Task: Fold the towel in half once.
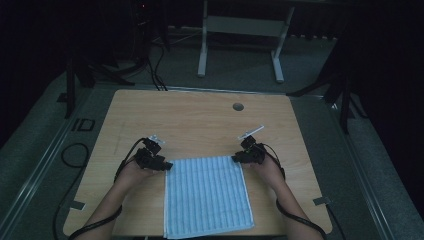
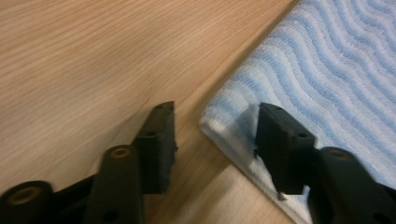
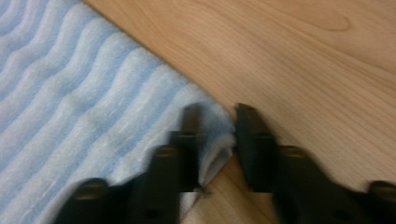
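Nearest the lens in the left gripper view, the left gripper (image 2: 212, 135) stands with its jaws apart, straddling a far corner of the blue-and-white striped towel (image 2: 327, 84): one jaw rests on the cloth, the other on the bare wooden table (image 2: 84, 56) just beside the hem. In the right gripper view, the right gripper (image 3: 219, 133) has its jaws drawn close on the towel's (image 3: 74, 107) other far corner, and a fold of cloth is bunched up between them; we read this as a grip taken, though motion blur softens the jaw edges.

From above, the left gripper (image 1: 159, 159) and right gripper (image 1: 243, 154) sit at the two far corners of the towel (image 1: 207, 195), which lies flat with its near hem at the table (image 1: 200, 120) edge closest to the person.

We judge the step in hand to be seizing both far corners, presumably ahead of a fold or lift. The next move calls for the left jaws to close on their corner, catching the hem rather than skidding off onto the wood, so that both corners rise together.

Hard to make out: the high view is dim, and the hands cover much of each gripper there. The towel's near hem is cut off at the frame bottom. A small round grommet (image 1: 238, 106) lies beyond the towel.
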### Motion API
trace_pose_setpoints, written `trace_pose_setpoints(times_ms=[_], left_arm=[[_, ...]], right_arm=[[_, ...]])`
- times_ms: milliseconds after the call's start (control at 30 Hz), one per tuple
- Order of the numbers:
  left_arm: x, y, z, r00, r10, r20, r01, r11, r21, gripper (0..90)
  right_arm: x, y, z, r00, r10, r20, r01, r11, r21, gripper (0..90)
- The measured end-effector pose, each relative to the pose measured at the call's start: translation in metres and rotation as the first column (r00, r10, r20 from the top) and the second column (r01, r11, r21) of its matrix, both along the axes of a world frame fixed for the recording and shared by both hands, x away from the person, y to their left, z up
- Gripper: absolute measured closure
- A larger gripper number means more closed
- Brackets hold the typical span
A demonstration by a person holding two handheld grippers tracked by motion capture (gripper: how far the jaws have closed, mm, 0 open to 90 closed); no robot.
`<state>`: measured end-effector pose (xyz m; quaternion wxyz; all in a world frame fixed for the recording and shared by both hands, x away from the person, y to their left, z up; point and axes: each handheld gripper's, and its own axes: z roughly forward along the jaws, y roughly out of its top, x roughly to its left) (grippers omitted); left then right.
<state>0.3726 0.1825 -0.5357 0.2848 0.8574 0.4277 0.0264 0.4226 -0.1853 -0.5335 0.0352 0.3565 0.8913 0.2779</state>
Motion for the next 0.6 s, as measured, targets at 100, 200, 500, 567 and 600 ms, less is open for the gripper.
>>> trace_pose_setpoints(times_ms=[100,200,500,567,600], left_arm=[[0.002,-0.004,0.0,0.9998,-0.015,0.009,0.015,0.9999,-0.005,68.9],[0.008,-0.011,0.003,0.999,-0.028,0.034,0.028,0.9995,-0.017,85.0],[0.036,-0.029,0.024,0.9946,-0.002,0.104,0.005,0.9995,-0.032,86.2],[0.044,-0.034,0.028,0.9927,0.011,0.12,-0.008,0.9995,-0.03,86.1],[0.049,-0.036,0.03,0.9934,0.01,0.115,-0.007,0.9997,-0.024,86.1]], right_arm=[[-0.001,0.001,0.002,0.9997,0.021,0.01,-0.02,1.0,-0.007,85.9],[-0.001,0.001,0.01,0.9986,0.016,0.051,-0.014,0.999,-0.029,87.7],[0.012,-0.016,0.033,0.9949,-0.044,0.091,0.047,0.998,-0.034,87.8],[0.017,-0.02,0.037,0.9935,-0.058,0.097,0.062,0.998,-0.033,87.7],[0.021,-0.023,0.042,0.9915,-0.078,0.105,0.082,0.996,-0.035,87.7]])
